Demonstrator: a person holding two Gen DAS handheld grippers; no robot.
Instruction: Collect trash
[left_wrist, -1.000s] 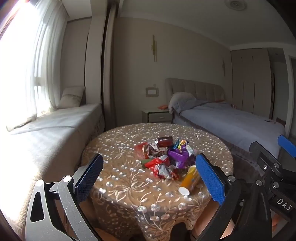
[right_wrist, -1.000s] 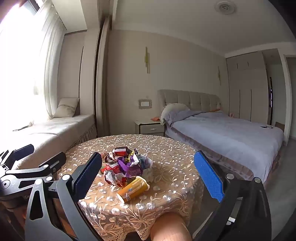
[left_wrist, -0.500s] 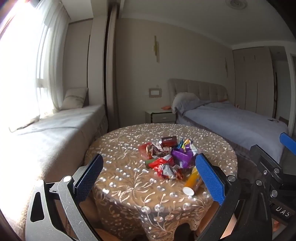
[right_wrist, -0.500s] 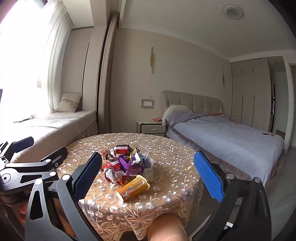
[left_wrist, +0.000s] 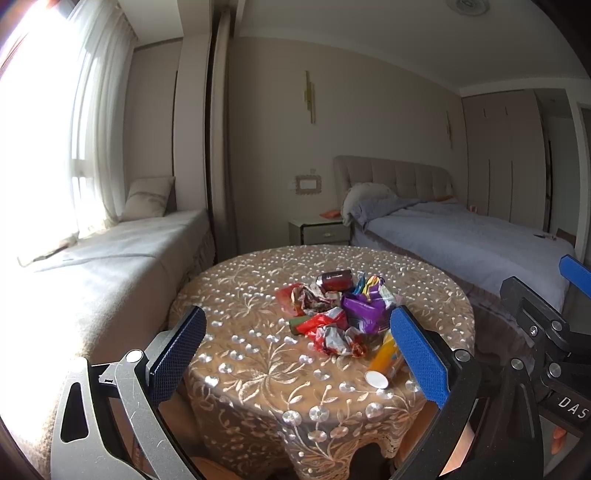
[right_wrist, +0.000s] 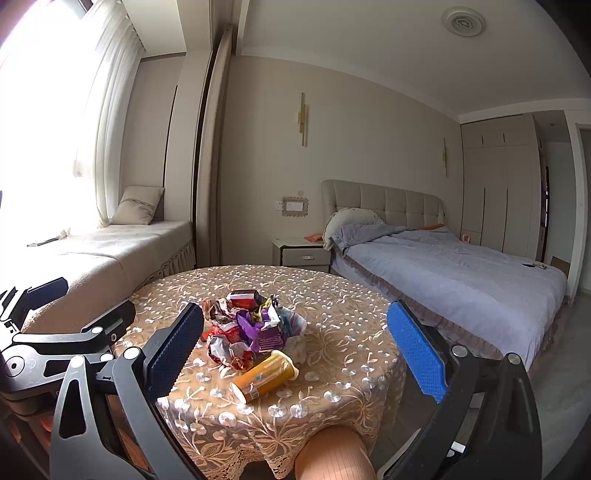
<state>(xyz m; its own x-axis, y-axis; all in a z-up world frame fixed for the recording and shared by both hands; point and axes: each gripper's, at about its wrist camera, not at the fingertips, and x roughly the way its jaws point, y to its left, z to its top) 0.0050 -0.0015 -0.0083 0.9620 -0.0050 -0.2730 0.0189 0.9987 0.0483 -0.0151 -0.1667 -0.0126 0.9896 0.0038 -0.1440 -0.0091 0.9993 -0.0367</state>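
Observation:
A pile of crumpled wrappers (left_wrist: 332, 314) lies in the middle of a round table with a floral cloth (left_wrist: 258, 369); it also shows in the right wrist view (right_wrist: 247, 328). A purple bag (left_wrist: 364, 310) sits in the pile. An orange bottle (left_wrist: 384, 363) lies on its side at the near edge of the pile; the right wrist view shows it too (right_wrist: 264, 376). My left gripper (left_wrist: 295, 354) is open and empty, short of the table. My right gripper (right_wrist: 291, 350) is open and empty, also short of the table.
A bed with a grey cover (right_wrist: 461, 273) stands to the right of the table. A window bench with a cushion (left_wrist: 110, 251) runs along the left. A nightstand (left_wrist: 321, 230) stands against the far wall. The person's knee (right_wrist: 332, 454) shows below the table edge.
Both grippers have risen slightly and tilted; the table and pile sit a little lower in the views. Both jaws stay open.

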